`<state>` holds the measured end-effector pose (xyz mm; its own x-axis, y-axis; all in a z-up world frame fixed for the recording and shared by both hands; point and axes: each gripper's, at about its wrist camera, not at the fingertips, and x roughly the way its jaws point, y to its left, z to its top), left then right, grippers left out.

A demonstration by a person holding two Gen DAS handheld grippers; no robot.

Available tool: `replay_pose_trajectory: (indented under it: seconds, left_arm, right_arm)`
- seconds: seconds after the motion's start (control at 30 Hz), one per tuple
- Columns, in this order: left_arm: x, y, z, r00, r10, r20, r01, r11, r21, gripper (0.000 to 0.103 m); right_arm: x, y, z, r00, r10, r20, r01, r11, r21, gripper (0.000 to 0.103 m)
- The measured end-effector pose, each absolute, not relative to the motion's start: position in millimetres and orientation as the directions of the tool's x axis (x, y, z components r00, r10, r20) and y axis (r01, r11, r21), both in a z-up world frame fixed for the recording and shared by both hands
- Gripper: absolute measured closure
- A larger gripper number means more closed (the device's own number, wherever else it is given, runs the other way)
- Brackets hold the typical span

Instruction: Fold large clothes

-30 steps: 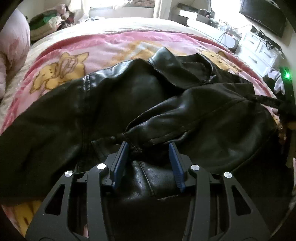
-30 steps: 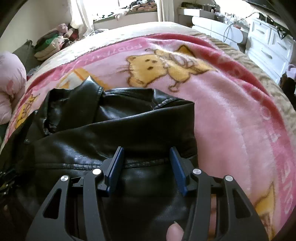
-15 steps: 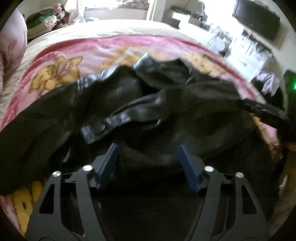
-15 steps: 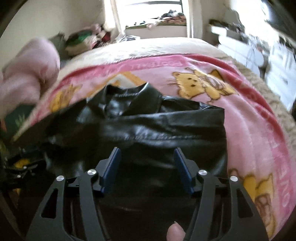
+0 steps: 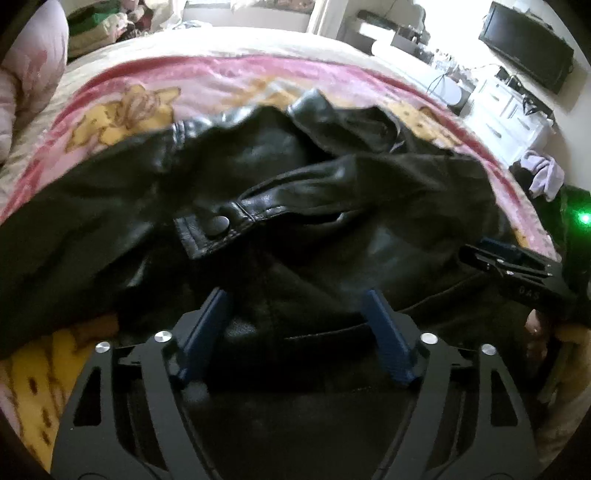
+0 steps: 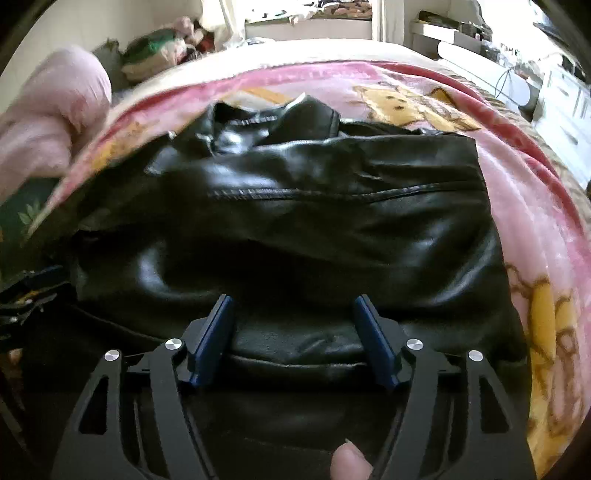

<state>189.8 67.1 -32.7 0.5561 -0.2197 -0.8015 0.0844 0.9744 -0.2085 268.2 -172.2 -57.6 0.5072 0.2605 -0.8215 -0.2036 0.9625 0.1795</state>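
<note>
A black leather jacket (image 5: 332, 184) lies crumpled on a pink cartoon-print blanket (image 5: 147, 92) on a bed. A sleeve cuff with a snap button (image 5: 218, 225) lies folded across its middle. My left gripper (image 5: 295, 306) is open, its blue fingers straddling the jacket's near edge. My right gripper (image 6: 291, 314) is open too, over the jacket's (image 6: 332, 221) near hem. The right gripper also shows in the left wrist view (image 5: 509, 262), at the jacket's right edge. The collar (image 6: 306, 114) lies at the far side.
A pink pillow (image 6: 48, 122) lies at the left of the bed. Piled clothes (image 5: 99, 29) sit at the far left corner. White drawers (image 5: 506, 114) and a wall screen (image 5: 528, 44) stand to the right of the bed.
Both grippers have opened wider and pulled back from the jacket. The sleeve, pinched by the left gripper a second ago, now lies released across the jacket with its cuff showing.
</note>
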Motion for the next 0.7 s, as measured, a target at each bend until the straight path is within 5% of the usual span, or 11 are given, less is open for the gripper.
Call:
replay_pose_trajectory:
  seconds: [0.2, 0.7]
  left_arm:
    - [178, 80, -15, 0.584, -0.216, -0.782, 0.042, 0.971, -0.237, 0.01]
    - [152, 107, -3, 0.629, -0.108, -0.77, -0.078, 0.976, -0.201, 0.009]
  right_arm:
    - [255, -164, -36, 0.535, 0.322, -0.781, -0.245, 0.944, 0.221, 0.015]
    - [240, -131, -2, 0.568, 0.405, -0.716, -0.331, 0.909, 0.252, 0.007]
